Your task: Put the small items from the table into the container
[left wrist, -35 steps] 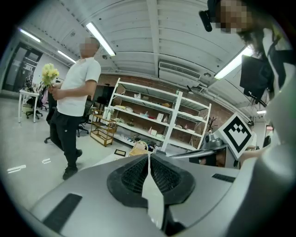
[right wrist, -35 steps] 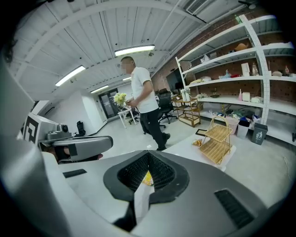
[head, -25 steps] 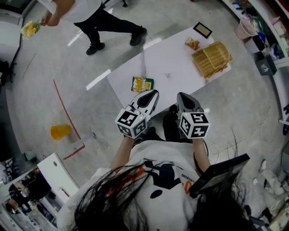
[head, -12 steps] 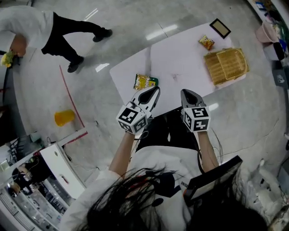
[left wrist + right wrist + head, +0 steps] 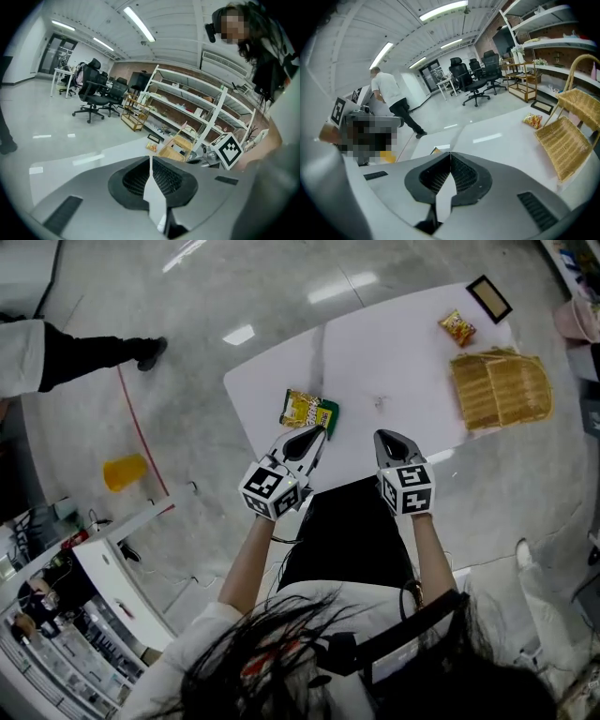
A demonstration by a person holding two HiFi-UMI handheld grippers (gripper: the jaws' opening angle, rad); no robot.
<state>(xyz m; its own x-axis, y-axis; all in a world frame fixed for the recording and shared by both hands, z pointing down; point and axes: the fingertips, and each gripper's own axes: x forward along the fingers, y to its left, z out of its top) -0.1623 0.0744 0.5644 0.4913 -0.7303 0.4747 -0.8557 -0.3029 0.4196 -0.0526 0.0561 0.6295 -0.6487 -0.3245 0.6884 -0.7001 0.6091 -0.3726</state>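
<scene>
A white table [image 5: 394,362] holds a yellow-green snack packet [image 5: 307,410] near its left front, just ahead of my left gripper [image 5: 316,433]. A small orange packet [image 5: 457,327] lies at the far right, beside a wicker basket [image 5: 502,388]. My right gripper [image 5: 388,438] hovers over the table's near edge. Both grippers are shut with nothing between the jaws. In the right gripper view the basket [image 5: 569,136], the orange packet [image 5: 533,120] and a corner of the yellow packet [image 5: 435,151] show beyond the closed right gripper [image 5: 450,154]. The left gripper [image 5: 150,160] looks across the table toward the basket [image 5: 176,146].
A black framed board [image 5: 491,298] lies at the table's far corner. On the floor to the left are a yellow object [image 5: 125,472] and a red line [image 5: 141,432]. A person's leg [image 5: 66,352] is at the upper left. Office chairs [image 5: 96,96] and shelves [image 5: 201,110] stand beyond.
Both grippers have come down toward the table's near edge, still shut. The left one now sits closer to the yellow-green packet. The other person has walked off to the left.
</scene>
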